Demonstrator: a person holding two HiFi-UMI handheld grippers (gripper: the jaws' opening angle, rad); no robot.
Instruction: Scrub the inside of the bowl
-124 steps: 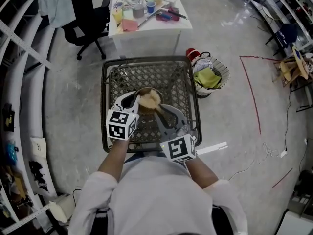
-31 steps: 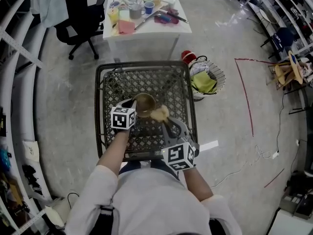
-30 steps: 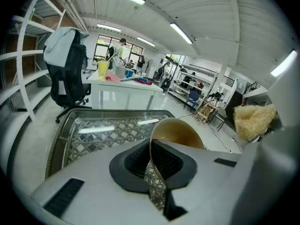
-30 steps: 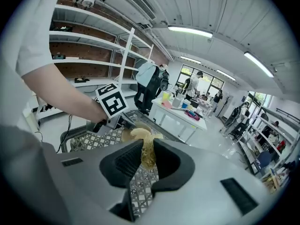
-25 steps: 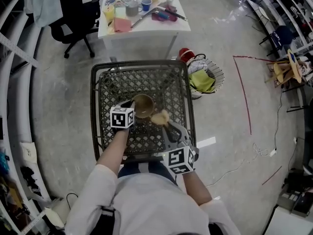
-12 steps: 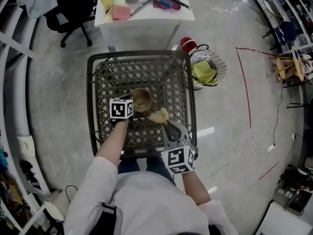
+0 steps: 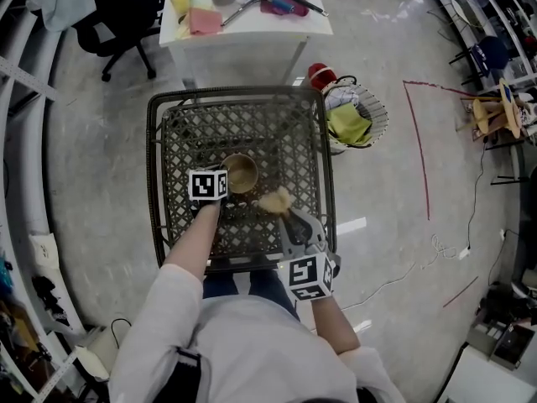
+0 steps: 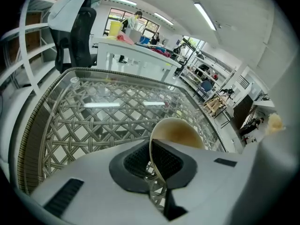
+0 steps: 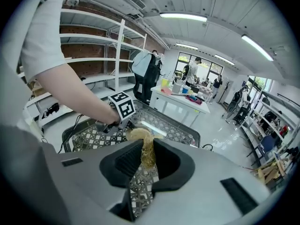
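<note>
A tan bowl (image 7: 242,173) sits low over the glass-topped wicker table (image 7: 180,145), its opening up. My left gripper (image 7: 223,178) is shut on its near-left rim; in the left gripper view the thin rim (image 8: 152,158) runs between the pads, the bowl (image 8: 180,131) tilting away. Whether its base touches the glass I cannot tell. My right gripper (image 7: 283,214) is shut on a straw-coloured scrubber (image 7: 273,200), held outside the bowl at its right. In the right gripper view the scrubber (image 9: 142,142) sticks up between the pads of my right gripper (image 9: 145,161).
A white table (image 7: 252,36) with cups and tools stands behind the wicker table, a black office chair (image 7: 126,11) to its left. A round basket (image 7: 357,122) of cloths sits on the floor at the right. A red line (image 7: 419,154) marks the floor.
Five seconds ago the scrubber was inside the raised bowl. Since then it has come out to the right, and my left gripper has lowered the bowl toward the table top.
</note>
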